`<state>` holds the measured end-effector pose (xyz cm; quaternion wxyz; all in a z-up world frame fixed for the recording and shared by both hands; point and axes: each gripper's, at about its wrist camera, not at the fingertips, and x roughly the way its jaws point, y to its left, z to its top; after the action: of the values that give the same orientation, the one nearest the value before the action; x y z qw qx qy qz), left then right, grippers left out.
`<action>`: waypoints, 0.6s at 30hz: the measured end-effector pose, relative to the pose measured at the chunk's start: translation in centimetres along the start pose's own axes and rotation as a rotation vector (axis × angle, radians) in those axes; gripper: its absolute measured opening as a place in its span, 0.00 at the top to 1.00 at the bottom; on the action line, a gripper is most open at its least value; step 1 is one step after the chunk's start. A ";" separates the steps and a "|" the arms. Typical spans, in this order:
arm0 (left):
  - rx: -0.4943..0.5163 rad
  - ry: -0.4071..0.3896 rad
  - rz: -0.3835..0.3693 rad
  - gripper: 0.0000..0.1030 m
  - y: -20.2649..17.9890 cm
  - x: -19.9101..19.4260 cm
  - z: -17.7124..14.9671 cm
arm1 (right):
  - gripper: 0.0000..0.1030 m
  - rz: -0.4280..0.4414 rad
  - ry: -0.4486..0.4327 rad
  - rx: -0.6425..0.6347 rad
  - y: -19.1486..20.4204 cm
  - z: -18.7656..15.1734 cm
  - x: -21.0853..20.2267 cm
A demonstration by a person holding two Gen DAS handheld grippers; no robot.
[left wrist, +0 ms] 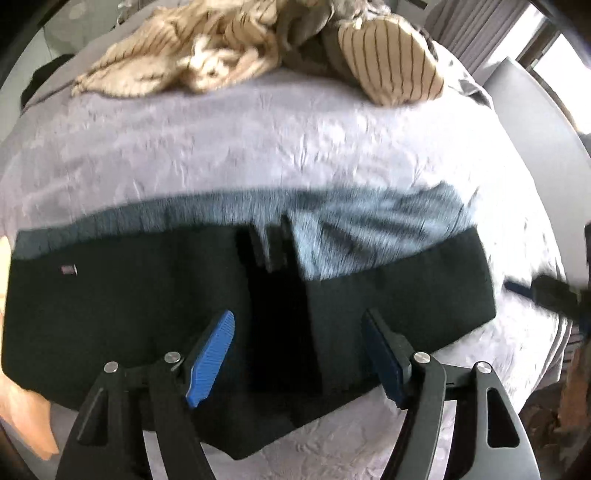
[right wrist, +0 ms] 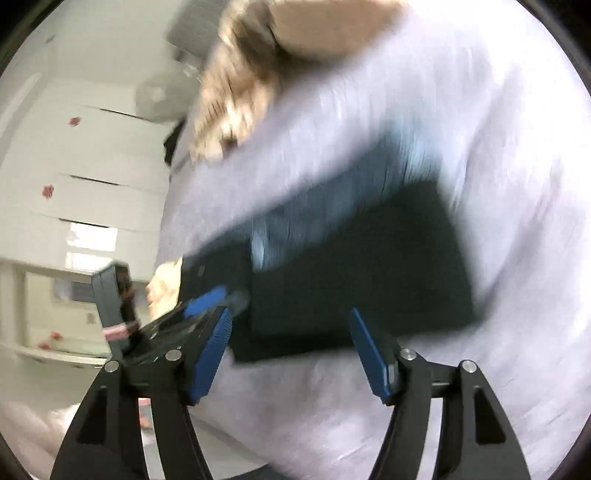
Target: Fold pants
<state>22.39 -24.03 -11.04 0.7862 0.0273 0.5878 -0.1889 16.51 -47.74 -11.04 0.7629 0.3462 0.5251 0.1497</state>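
Note:
The black pants (left wrist: 155, 306) lie folded in a long flat band across the lilac bedspread (left wrist: 280, 140), with a blue-grey inner layer (left wrist: 369, 229) showing along the far edge. My left gripper (left wrist: 299, 354) is open and empty, hovering above the middle of the pants. My right gripper (right wrist: 291, 350) is open and empty above the near edge of the pants (right wrist: 362, 273). The right gripper also shows at the right edge of the left wrist view (left wrist: 546, 291). The left gripper shows blurred at the pants' left end in the right wrist view (right wrist: 199, 306).
A heap of beige striped clothes (left wrist: 229, 48) lies at the far side of the bed, also in the right wrist view (right wrist: 236, 92). White drawers (right wrist: 92, 155) stand beyond the bed's left edge. A curtain (left wrist: 476, 33) and window are at the far right.

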 end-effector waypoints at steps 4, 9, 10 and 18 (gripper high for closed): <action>0.026 -0.007 -0.048 0.29 -1.4 0.5 1.4 | 0.32 -0.141 -0.099 0.032 -3.6 4.9 -1.1; 0.038 0.018 -0.079 0.29 -4.1 3.9 2.6 | 0.61 -0.061 0.002 0.177 -10.0 7.9 3.7; 0.036 0.020 -0.079 0.29 -4.5 4.5 2.7 | 0.61 -0.057 0.036 0.188 -10.5 7.9 4.7; 0.090 0.045 -0.012 0.30 -4.5 7.4 2.3 | 0.46 -0.381 0.049 -0.024 -6.1 8.4 7.6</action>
<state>24.75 -30.78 -16.48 0.7696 0.0632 0.5964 -0.2191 26.34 -50.73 -18.77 0.7683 0.2278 0.5980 0.0171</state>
